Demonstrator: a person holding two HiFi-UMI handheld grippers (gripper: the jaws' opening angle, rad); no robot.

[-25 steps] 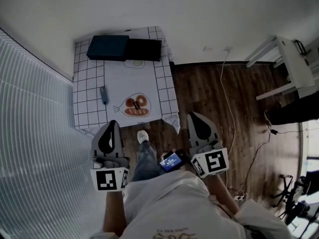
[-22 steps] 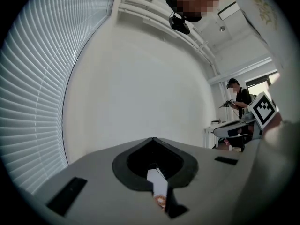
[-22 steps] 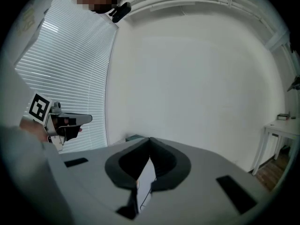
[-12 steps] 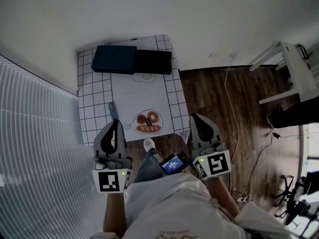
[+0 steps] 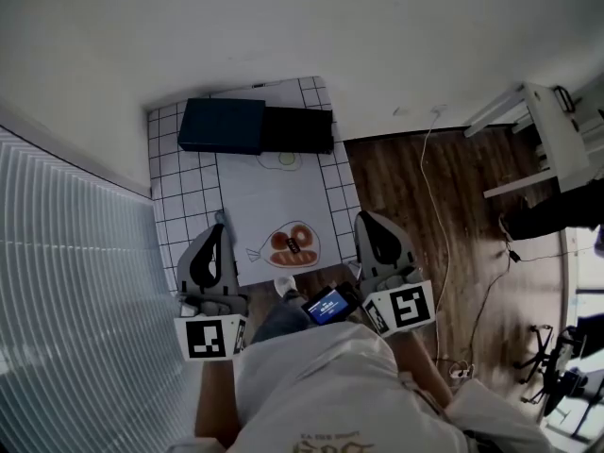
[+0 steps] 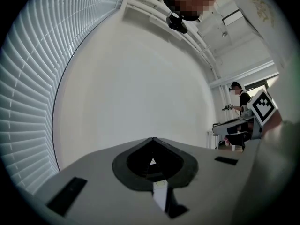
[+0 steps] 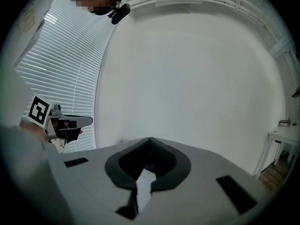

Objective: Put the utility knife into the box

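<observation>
Left tool (image 5: 218, 232) & right tool (image 5: 364, 219) both shut tight w/ nothing between, at the bench's (image 5: 179, 182) near edge. Utility knife (image 5: 220, 219) lies on the bench's left side, just beyond the left tool; blue box (image 5: 222, 125) at far end. Knife prob. light, stiff, slick: grip mid-handle, across its width

A: What covers the table (image 5: 175, 225)?

B: A checked cloth (image 5: 332, 173), with a white mat (image 5: 260, 206) running down the middle. The mat has a fish print (image 5: 293, 245) by its near edge and an egg print (image 5: 287, 159) by its far edge.

A: And around it?

B: Blinds (image 5: 66, 300) on the left. Wood floor (image 5: 396, 187) on the right, with a white cable (image 5: 427, 196) trailing across it and a white rack (image 5: 552, 125) farther right.
</observation>
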